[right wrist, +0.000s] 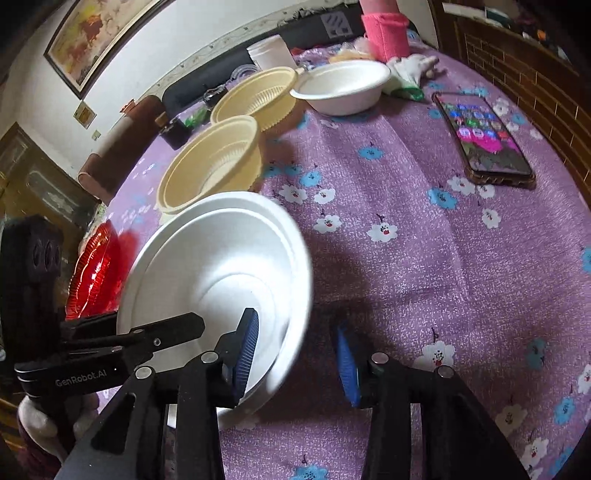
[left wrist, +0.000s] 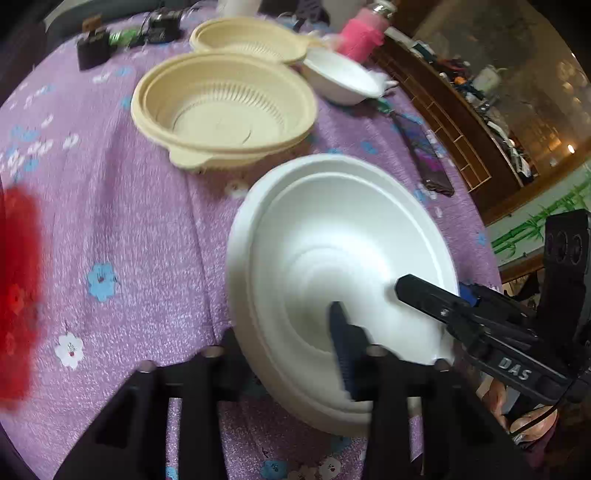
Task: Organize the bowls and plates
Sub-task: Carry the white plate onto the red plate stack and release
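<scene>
Left hand-held gripper is clamped on the near rim of the white foam bowl; one blue pad sits inside the bowl wall, the other finger is hidden behind the rim. The bowl is tilted, off the bench, which carries a purple flowered cloth. Right hand-held gripper has its jaws spread: the left blue pad sits inside the same bowl, the right pad is outside, clear of the rim, so no pinch there. In the left wrist view the right unit comes in from the right side, its black finger tip over the bowl interior. Left of the left hand-held gripper, at the frame edge, there's a red ribbed dish, blurred in the left view. Just ahead of the held bowl: a beige ribbed plastic bowl upright on the cloth. Right behind it and touching or nearly so, a second beige bowl. Right of that one, a smaller white bowl, upright. Ahead and right of the right hand-held gripper, a phone lies flat with the screen lit, well apart from the bowls. Far end of the bench: a pink wrapped item, a white jar, small dark boxes. A gloved hand holds the left unit's handle.
</scene>
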{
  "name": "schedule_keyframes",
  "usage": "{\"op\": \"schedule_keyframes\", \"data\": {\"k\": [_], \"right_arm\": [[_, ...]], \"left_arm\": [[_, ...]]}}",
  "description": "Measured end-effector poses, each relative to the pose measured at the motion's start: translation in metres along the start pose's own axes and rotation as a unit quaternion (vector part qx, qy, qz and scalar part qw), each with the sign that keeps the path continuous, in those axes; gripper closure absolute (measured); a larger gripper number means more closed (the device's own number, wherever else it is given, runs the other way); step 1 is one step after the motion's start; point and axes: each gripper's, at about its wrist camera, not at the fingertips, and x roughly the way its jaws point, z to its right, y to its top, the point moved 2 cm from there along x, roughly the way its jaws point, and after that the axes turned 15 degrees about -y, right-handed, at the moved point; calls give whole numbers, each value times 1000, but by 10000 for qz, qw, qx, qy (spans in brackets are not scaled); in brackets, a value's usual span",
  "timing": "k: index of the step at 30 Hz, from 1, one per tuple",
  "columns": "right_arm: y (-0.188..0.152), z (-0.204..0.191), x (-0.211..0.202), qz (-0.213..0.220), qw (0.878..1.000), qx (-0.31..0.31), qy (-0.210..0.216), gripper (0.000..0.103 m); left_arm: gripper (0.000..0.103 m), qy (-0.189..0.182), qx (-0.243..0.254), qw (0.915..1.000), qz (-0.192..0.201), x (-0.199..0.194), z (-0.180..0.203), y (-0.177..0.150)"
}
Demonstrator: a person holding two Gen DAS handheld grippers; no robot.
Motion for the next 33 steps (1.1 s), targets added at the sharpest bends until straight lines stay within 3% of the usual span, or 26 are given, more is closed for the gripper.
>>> {"op": "schedule_keyframes", "data": {"k": [1, 2, 7, 14, 17, 23, 29, 33], "right_arm": [[0, -4, -1, 38, 10000, -52, 3, 81], [0, -7, -2, 46, 9999, -91, -18, 85], [4, -25, -11, 201, 9996, -181, -24, 86], [23, -83, -31, 478, 9972, -570, 110, 86], [35, -124, -42, 677, 9935, -843, 355, 86], [51, -231, -48, 929, 9788, -1604, 870, 85], [42, -319, -15, 668, 9690, -2183, 946, 85], [33, -341, 14, 406, 9675, -2320, 920, 85]], "left_arm": [[82, 35, 44, 10000, 47, -3, 0, 0], [82, 17, 43, 9999, 113, -7, 0, 0], [82, -110, -91, 9991, 389, -30, -10, -3], [82, 40, -394, 9941, 1010, -89, -38, -8], [82, 226, -613, 9884, 1373, -128, -58, -14], [82, 834, -1118, 9687, 2053, -208, -113, -32], [81, 1336, -1743, 9527, 2100, -236, -178, -46], [81, 1441, -1945, 9506, 1945, -231, -207, -50]]}}
